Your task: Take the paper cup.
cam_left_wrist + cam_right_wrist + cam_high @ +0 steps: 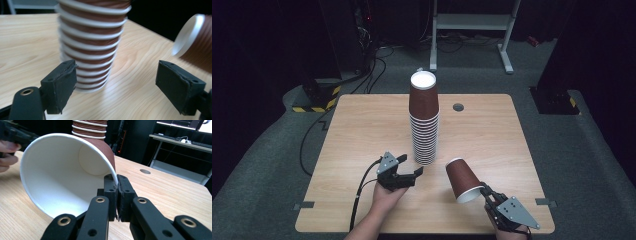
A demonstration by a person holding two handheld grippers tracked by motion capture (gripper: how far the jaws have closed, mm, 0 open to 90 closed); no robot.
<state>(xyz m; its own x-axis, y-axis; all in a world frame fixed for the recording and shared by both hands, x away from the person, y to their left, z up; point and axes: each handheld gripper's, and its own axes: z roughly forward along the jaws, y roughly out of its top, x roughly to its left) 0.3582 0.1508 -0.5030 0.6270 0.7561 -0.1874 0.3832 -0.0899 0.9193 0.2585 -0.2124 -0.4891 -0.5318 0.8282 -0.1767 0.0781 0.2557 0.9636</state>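
Note:
A tall stack of upside-down brown paper cups (424,120) stands mid-table; its white-rimmed lower part (91,42) rises just beyond my left jaws. My left gripper (408,169) is open, just left of the stack's foot, holding nothing. My right gripper (485,191) is shut on the rim of a single brown cup (462,180), which tilts with its white mouth toward me. In the right gripper view the jaws pinch the cup's wall at the rim (116,181), and the white inside (62,175) faces the camera. The same cup (193,41) shows at the right of the left gripper view.
The wooden table (362,130) has a small round grommet hole (458,107) behind the stack. A white frame (472,22) stands on the carpet beyond the table. Black cables (312,135) trail off the table's left side.

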